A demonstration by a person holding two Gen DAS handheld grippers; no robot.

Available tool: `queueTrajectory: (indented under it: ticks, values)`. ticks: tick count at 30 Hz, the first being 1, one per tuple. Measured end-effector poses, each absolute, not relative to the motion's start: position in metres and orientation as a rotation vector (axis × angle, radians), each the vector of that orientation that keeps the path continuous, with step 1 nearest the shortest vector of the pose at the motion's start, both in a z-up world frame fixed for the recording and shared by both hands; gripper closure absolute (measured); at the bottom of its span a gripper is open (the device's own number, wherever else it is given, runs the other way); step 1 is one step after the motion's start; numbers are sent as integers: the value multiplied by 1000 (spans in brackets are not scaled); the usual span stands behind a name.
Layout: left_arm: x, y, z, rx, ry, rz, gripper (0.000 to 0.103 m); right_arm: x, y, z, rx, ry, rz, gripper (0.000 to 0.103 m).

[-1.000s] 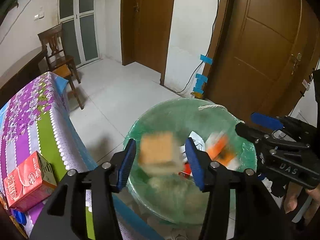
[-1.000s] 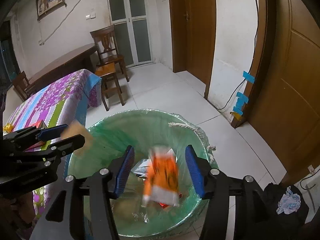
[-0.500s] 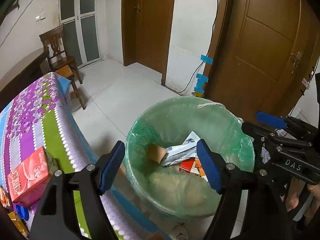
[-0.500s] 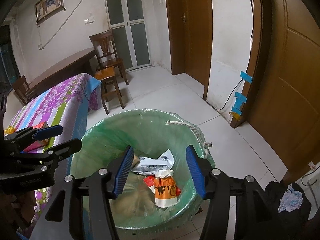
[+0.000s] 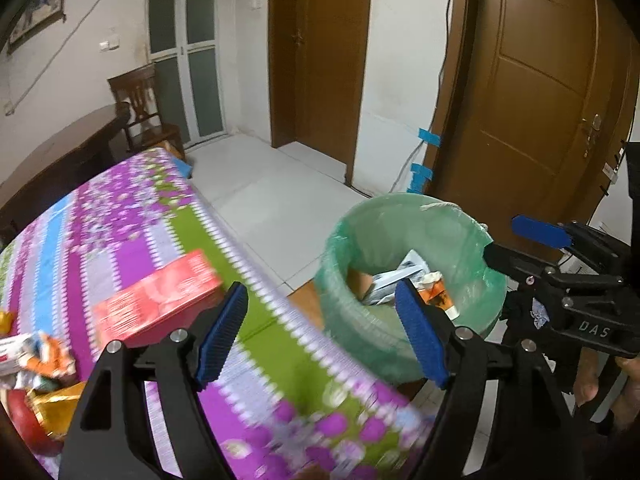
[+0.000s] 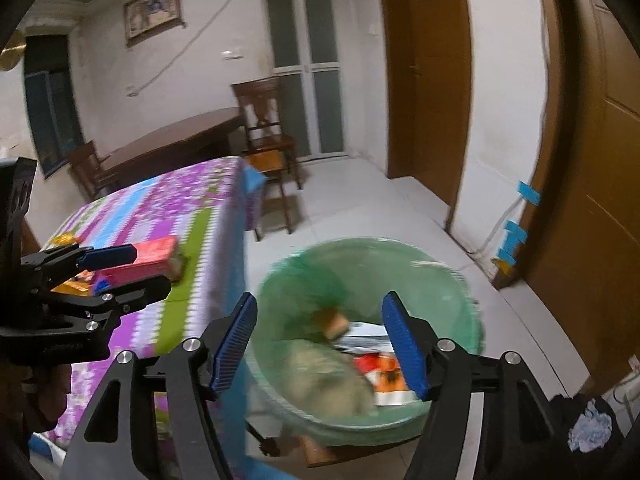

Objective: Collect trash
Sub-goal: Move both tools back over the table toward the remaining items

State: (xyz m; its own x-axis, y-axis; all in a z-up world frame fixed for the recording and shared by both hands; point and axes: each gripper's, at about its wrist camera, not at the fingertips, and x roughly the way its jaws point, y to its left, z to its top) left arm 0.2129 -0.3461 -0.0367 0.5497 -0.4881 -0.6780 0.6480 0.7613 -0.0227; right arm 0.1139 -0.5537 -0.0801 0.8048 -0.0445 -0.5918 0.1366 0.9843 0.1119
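A bin lined with a green bag (image 5: pixel 352 240) (image 6: pixel 448 280) stands on the floor beside the table. Inside lie a brown block (image 6: pixel 334 320), white paper (image 5: pixel 404 270) and an orange-white wrapper (image 6: pixel 386 378). My left gripper (image 5: pixel 320 336) is open and empty above the table's edge, left of the bin. My right gripper (image 6: pixel 320 348) is open and empty above the bin's near rim. On the table (image 5: pixel 132 216) lie a red carton (image 5: pixel 160 294) (image 6: pixel 148 260), crumpled wrappers (image 5: pixel 40 360) and a gold foil piece (image 5: pixel 56 408).
The table has a purple, green and blue flowered cloth. A wooden chair (image 6: pixel 268 136) and a dark wooden table (image 6: pixel 172 140) stand behind it. Brown doors (image 5: pixel 532 92) and a white wall with blue tape (image 5: pixel 424 156) are at the right. The tiled floor (image 5: pixel 280 196) lies between.
Both grippers let go of their trash, which dropped into the bin. Both have since swung left toward the table, and the left one has opened wider.
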Motion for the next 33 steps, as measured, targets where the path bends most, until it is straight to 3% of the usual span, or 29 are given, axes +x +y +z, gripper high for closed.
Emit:
queueTrajectory:
  ticks: [18,33]
  values:
    - [211,-125,-26,165,699,-415,30,109,-375,-71,97,604,189,28]
    - [279,67,-80,31,865,-100,30,150,-284,-84,17,684,370,26]
